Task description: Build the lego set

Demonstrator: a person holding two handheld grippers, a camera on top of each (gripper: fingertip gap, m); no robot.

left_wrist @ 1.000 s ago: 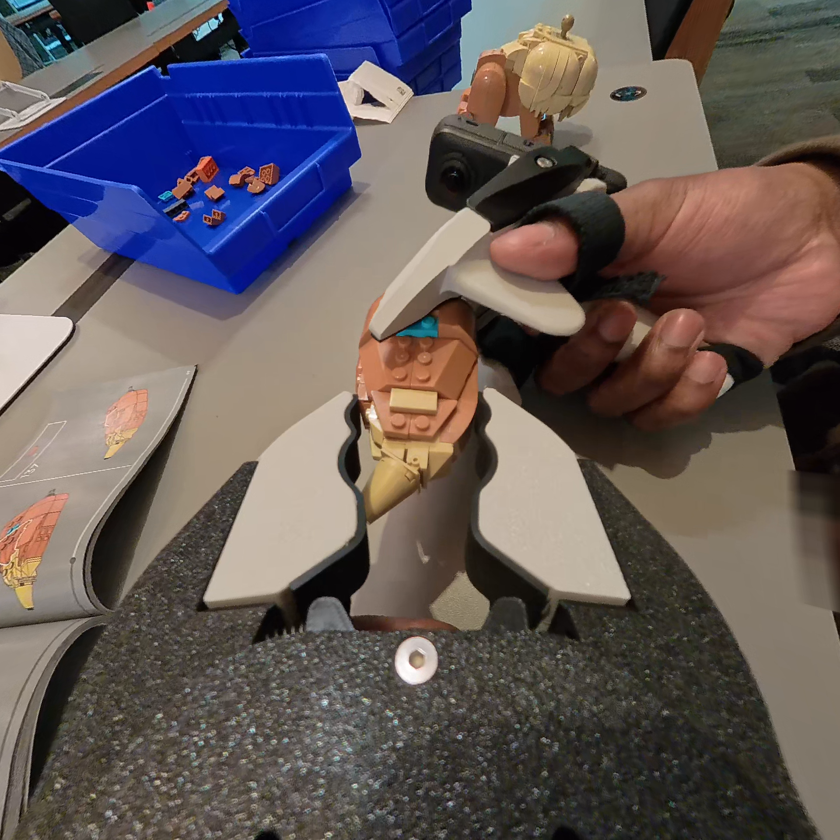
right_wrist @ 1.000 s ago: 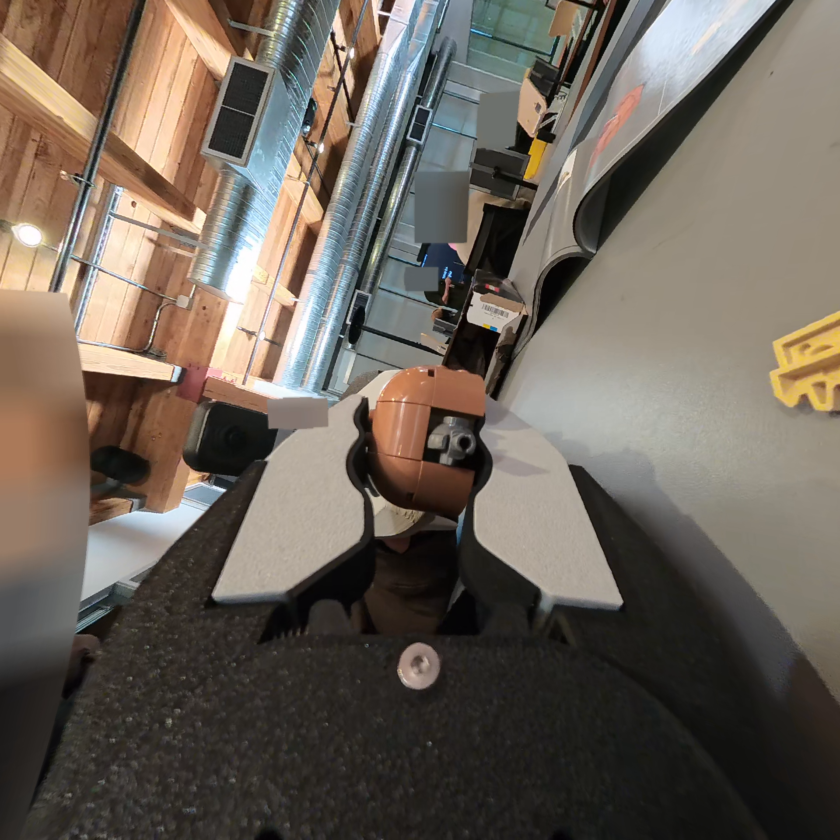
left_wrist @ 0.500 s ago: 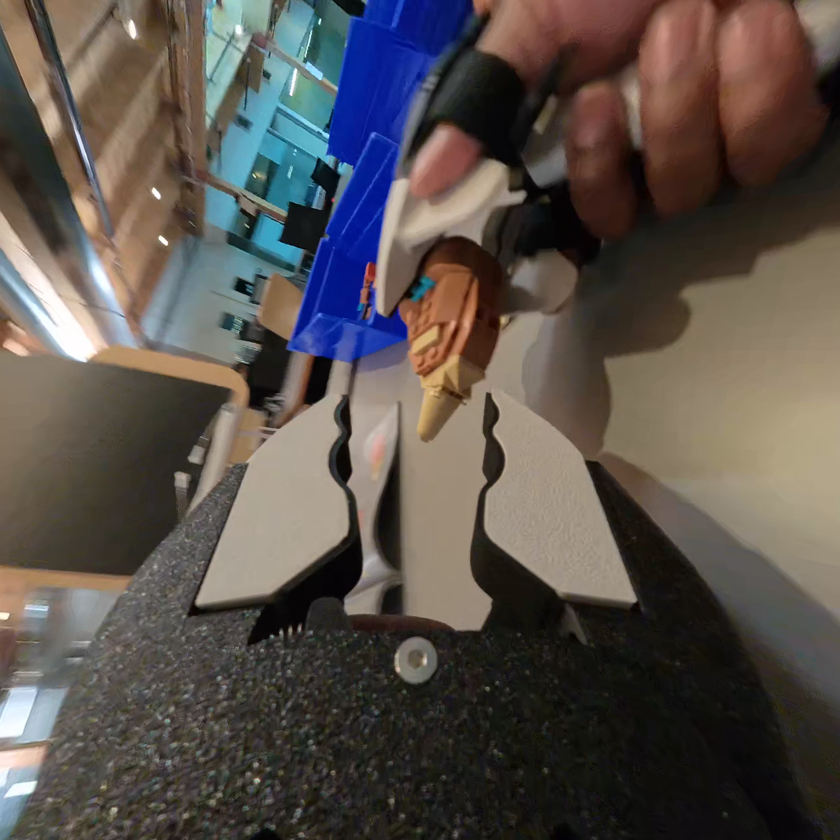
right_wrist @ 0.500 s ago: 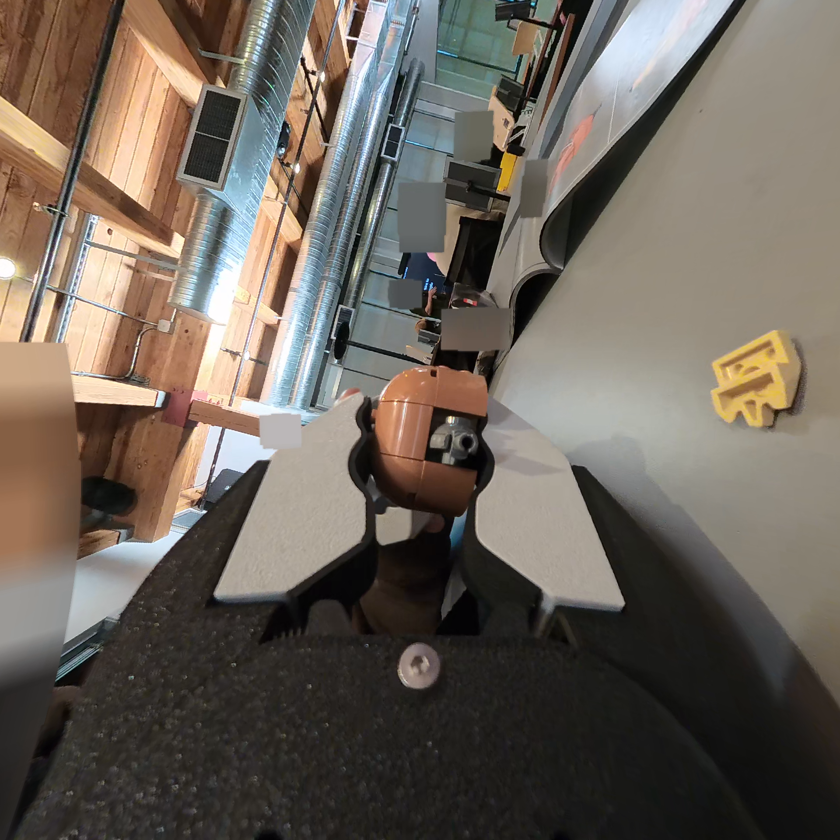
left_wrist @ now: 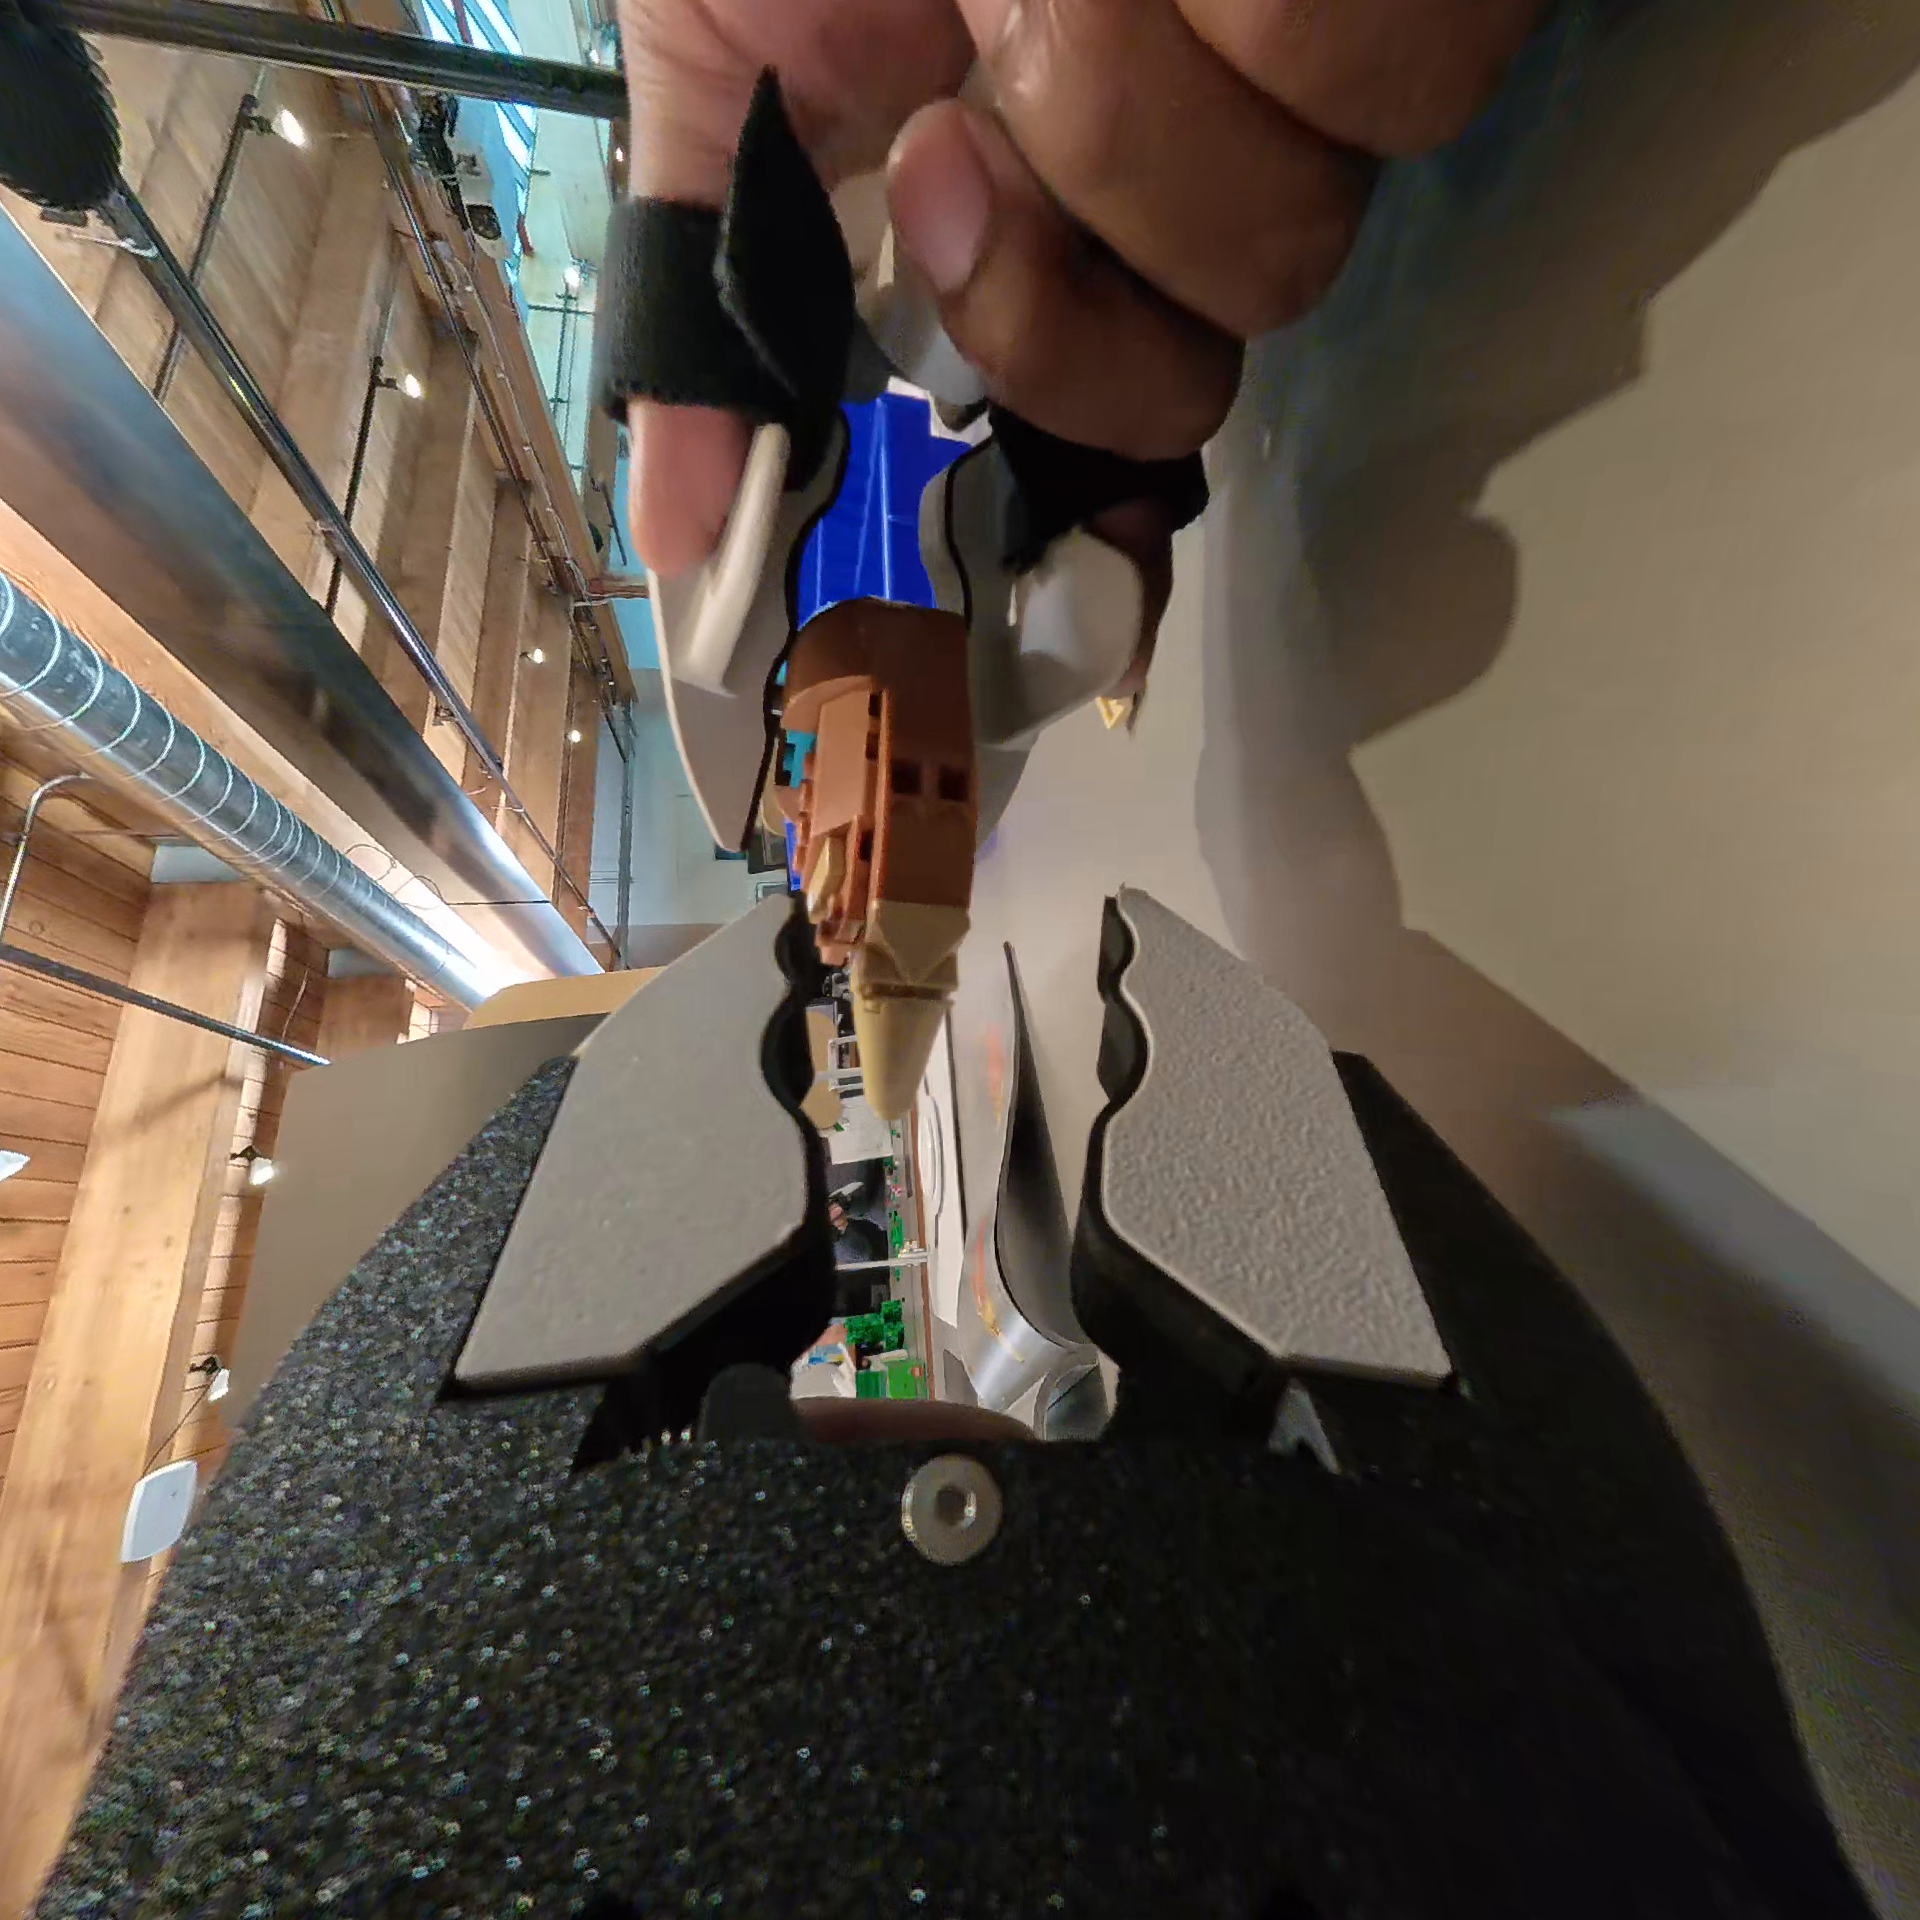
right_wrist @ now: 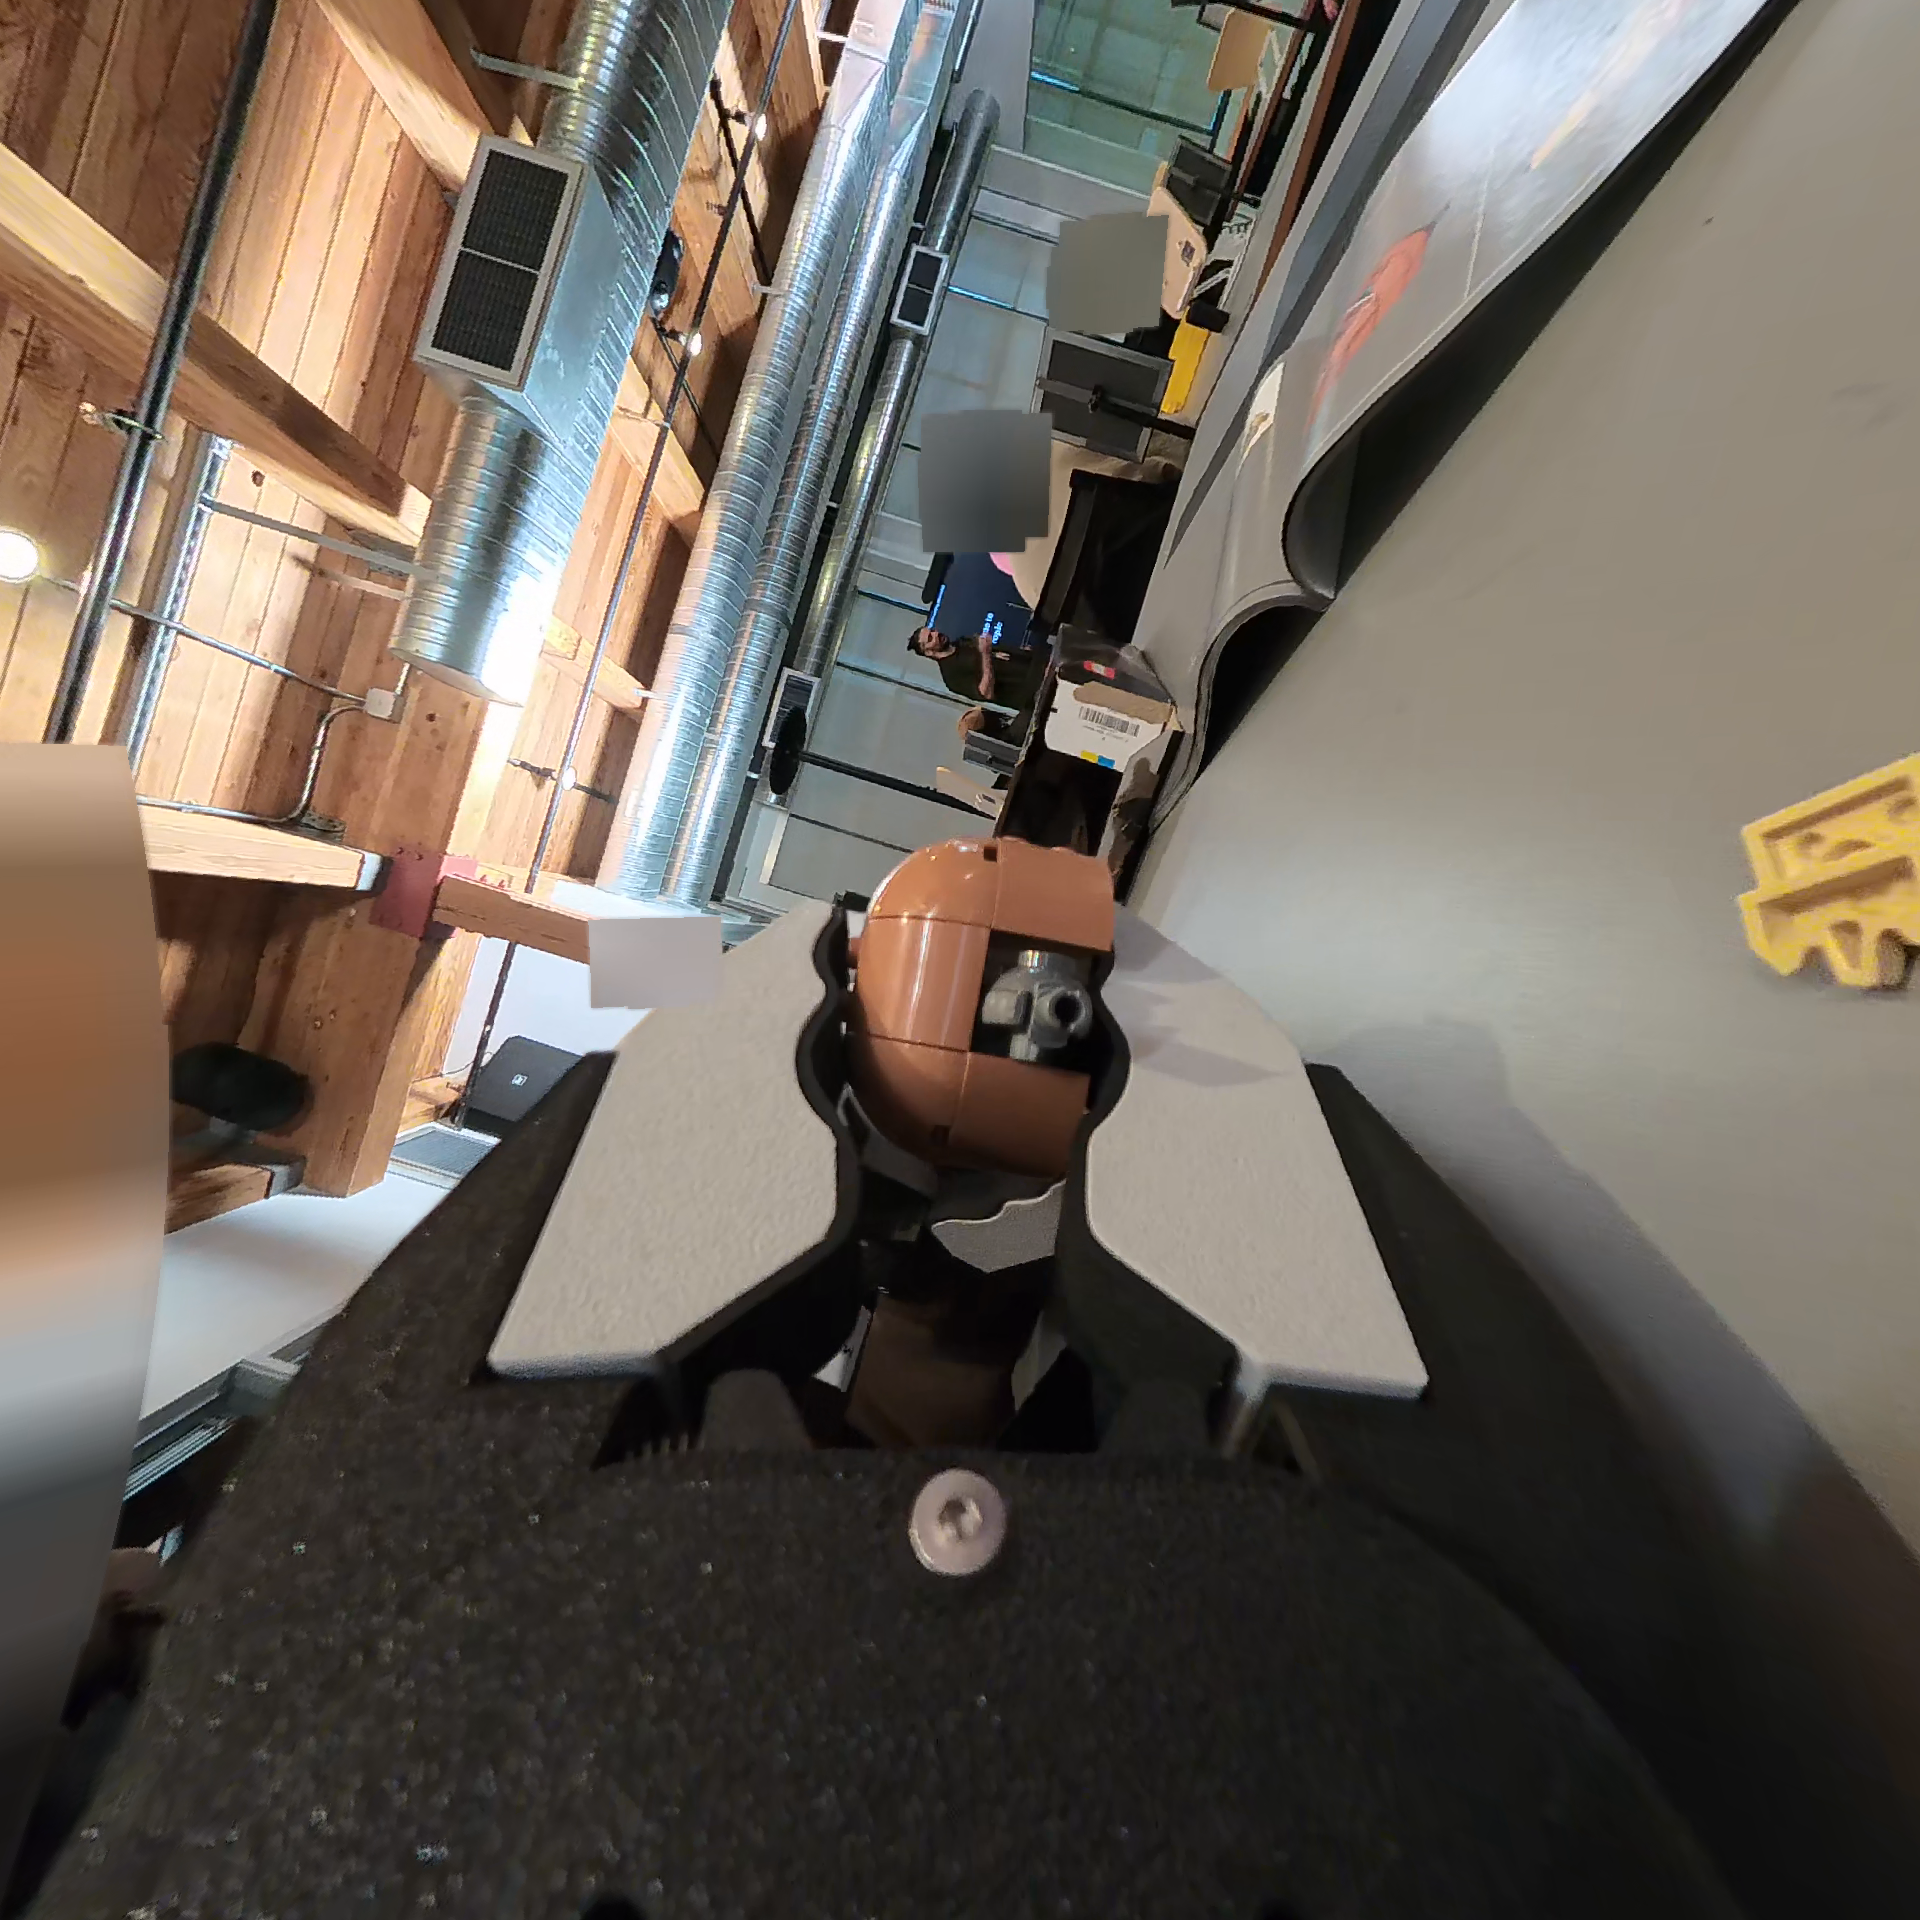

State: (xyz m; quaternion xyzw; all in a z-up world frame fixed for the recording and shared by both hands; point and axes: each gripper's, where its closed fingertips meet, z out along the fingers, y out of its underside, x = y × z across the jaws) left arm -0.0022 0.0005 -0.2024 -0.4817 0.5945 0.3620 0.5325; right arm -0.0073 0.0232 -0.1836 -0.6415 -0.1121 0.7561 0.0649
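Note:
A brown and tan lego piece with a pointed tan tip (left_wrist: 878, 831) hangs in the air, held by my right gripper (left_wrist: 862, 665), which a hand grips from above in the left wrist view. My left gripper (left_wrist: 951, 935) is open and empty, rolled on its side, with the tan tip just between its fingertips and touching neither. In the right wrist view my right gripper (right_wrist: 971, 945) is shut on the rounded brown end of the same piece (right_wrist: 956, 1023), where a grey connector (right_wrist: 1039, 1013) shows.
The grey table (right_wrist: 1558, 727) runs along the right of both tilted views. A yellow lego part (right_wrist: 1834, 873) lies on it. An open instruction booklet (right_wrist: 1455, 260) lies farther off, also in the left wrist view (left_wrist: 1023, 1226). A blue bin (left_wrist: 868, 520) shows behind the gripper. The grippers are tip to tip, or close to it.
My left gripper let go of the piece, drew back a little and rolled onto its side, so the room looks tilted. My right gripper kept the piece and shifted slightly relative to the yellow part.

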